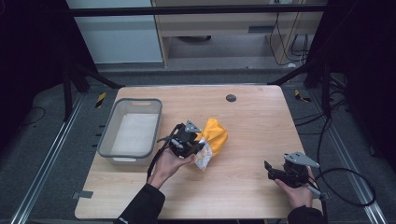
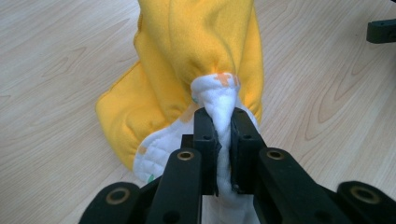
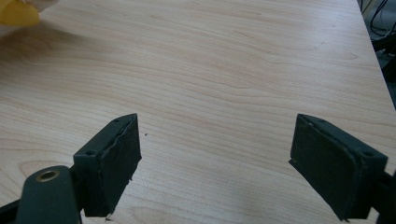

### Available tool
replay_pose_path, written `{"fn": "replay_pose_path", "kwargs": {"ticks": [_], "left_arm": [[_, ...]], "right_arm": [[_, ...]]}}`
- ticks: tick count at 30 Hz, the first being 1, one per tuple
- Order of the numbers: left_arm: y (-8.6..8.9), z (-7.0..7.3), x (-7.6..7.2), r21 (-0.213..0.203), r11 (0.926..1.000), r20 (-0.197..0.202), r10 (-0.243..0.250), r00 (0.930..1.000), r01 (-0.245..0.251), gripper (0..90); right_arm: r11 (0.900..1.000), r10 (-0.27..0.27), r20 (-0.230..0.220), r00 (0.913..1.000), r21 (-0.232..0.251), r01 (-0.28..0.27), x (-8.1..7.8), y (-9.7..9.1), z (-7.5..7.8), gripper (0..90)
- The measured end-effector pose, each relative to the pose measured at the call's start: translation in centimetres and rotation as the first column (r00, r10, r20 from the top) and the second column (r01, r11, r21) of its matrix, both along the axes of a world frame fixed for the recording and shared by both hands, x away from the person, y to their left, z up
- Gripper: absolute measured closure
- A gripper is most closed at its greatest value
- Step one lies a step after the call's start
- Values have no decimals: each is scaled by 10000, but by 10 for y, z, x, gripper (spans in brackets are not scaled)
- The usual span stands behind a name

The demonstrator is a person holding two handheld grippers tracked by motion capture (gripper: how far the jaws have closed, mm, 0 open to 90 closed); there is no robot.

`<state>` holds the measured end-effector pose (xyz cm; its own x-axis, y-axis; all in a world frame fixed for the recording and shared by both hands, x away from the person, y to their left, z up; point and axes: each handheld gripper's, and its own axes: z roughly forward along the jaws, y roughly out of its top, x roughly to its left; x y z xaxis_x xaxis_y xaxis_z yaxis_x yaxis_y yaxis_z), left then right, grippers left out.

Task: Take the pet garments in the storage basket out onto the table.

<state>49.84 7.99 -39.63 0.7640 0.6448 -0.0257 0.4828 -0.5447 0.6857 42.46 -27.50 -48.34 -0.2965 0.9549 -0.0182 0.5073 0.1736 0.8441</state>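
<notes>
A yellow cloth with a white quilted lining (image 1: 212, 137) lies bunched near the middle of the wooden table (image 1: 243, 116). My left gripper (image 1: 198, 148) is shut on a fold of its white lining (image 2: 223, 109), with the yellow cloth (image 2: 201, 51) trailing away beyond the jaws. At the table's near right my right gripper (image 1: 268, 170) stands open over bare wood, nothing between its jaws. The right gripper (image 3: 215, 163) has its pads (image 3: 116, 158) wide apart, and a corner of the yellow cloth (image 3: 16, 14) sits far off at the upper left.
A grey plastic bin (image 1: 108, 135) with a pale bottom stands on the table's left side, close to my left hand. A small dark round cap (image 1: 230, 98) is set into the far part of the table. Cables trail on the floor at the right.
</notes>
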Motion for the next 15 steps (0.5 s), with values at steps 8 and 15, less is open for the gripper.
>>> {"fn": "replay_pose_path", "kwargs": {"ticks": [8, 15], "left_arm": [[-9, -14, 5, 120, 9999, -131, -49, 9999, 51, 832], [-17, -25, 7, 180, 9997, -139, -155, 9998, 157, 828]], "right_arm": [[10000, -5, 2, 10000, -19, 5, -1, 0, 0, 159], [10000, -8, -22, 10000, -63, 8, 0, -1, 0, 159]]}}
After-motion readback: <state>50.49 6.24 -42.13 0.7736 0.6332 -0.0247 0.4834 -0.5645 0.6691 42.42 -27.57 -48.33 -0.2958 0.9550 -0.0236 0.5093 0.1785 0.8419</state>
